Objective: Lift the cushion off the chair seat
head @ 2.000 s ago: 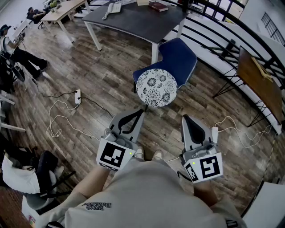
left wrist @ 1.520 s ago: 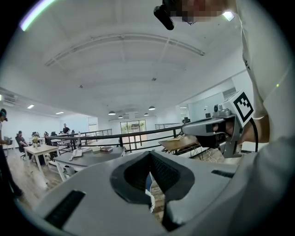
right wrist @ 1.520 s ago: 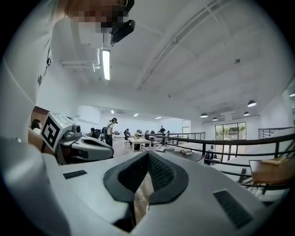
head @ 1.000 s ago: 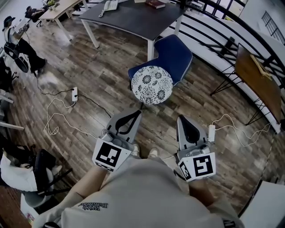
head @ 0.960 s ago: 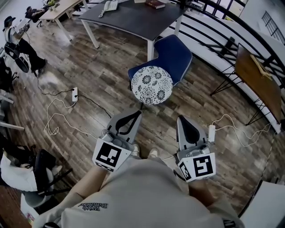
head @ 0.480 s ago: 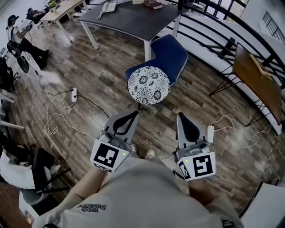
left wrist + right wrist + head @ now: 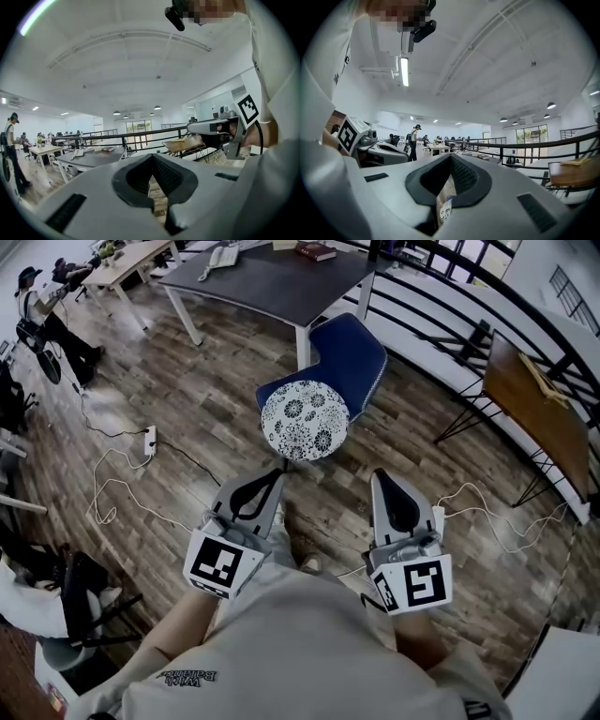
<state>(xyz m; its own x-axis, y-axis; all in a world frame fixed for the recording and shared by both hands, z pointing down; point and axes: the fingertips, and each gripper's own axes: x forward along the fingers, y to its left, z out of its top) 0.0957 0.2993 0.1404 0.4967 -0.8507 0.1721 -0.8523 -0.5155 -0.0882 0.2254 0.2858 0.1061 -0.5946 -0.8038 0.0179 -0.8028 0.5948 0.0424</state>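
Observation:
A round white cushion with a dark flower print [image 7: 304, 420] lies on the seat of a blue chair [image 7: 349, 352] in the head view, ahead of me. My left gripper [image 7: 275, 474] is held shut and empty, its tip just short of the cushion's near edge. My right gripper [image 7: 380, 478] is also shut and empty, to the right of the cushion and apart from it. A sliver of the cushion [image 7: 445, 210] shows through the closed jaws in the right gripper view. The left gripper view shows its jaws [image 7: 151, 165] closed with floor behind.
A dark grey table [image 7: 262, 279] with a book and a phone stands behind the chair. A black railing [image 7: 487, 324] runs along the right, with a wooden board on a stand [image 7: 539, 418] beside it. Cables and a power strip [image 7: 148, 439] lie on the wooden floor at left. People stand far left.
The chair and cushion have shifted left and slightly up in the head view as I stepped. Both grippers stay shut and level in front of me.

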